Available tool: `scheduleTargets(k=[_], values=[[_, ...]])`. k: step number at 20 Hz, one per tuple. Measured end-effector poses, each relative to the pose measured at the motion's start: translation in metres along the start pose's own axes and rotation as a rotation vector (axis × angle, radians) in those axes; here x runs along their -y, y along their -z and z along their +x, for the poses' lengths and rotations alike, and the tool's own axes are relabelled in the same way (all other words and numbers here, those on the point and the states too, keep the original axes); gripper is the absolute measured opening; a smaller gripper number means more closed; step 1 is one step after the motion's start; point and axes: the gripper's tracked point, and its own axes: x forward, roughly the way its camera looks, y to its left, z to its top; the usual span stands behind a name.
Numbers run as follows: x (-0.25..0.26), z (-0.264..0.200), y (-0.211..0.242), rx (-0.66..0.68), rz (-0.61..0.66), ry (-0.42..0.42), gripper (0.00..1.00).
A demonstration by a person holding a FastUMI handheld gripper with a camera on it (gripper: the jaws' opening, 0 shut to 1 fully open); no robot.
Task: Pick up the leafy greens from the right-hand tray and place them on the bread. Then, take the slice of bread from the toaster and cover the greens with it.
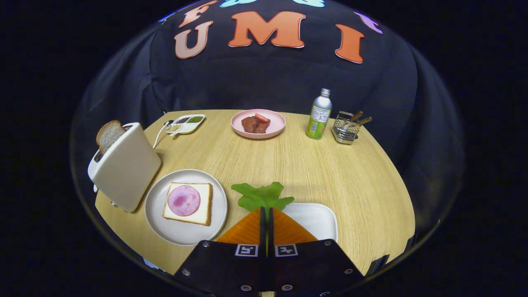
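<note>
While the greens (261,196) hang from the fingertips, the next spot for them lies off to the left. Far on the left stands the toaster (124,166), tilted a bit, with a slice (109,135) sticking up out of its top. Just beside the toaster sits the plate (156,208). On the plate lies the bread (205,203), and a round pink piece of ham (184,200) lies on top of it.

Next comes the gripper (265,211). Its two orange fingers (247,227) are pressed close, with only a thin gap, and they pinch the stem of the greens. The leaf sticks out just ahead of the tips, wide from side to side. Under the fingers and a bit to the right is the white tray (319,218). The greens look lifted off it, just past its far edge.

I think the picking up is done. So the greens must now go left, over the plate rim, and come down on the ham. It is a short trip. The leaf is floppy, so it may land crooked.

Far back stand a dish (187,123), a pink plate (277,123), a bottle (319,115) and a wire basket (345,128).
</note>
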Motion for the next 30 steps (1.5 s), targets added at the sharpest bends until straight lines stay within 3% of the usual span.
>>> scheduleTargets(k=[12,19,30], values=[[-0.103,-0.001,-0.026,0.022,-0.049,-0.126,0.01],[-0.136,0.012,-0.019,0.004,-0.065,-0.167,0.01],[-0.149,0.044,0.011,-0.053,-0.071,-0.136,0.03]])
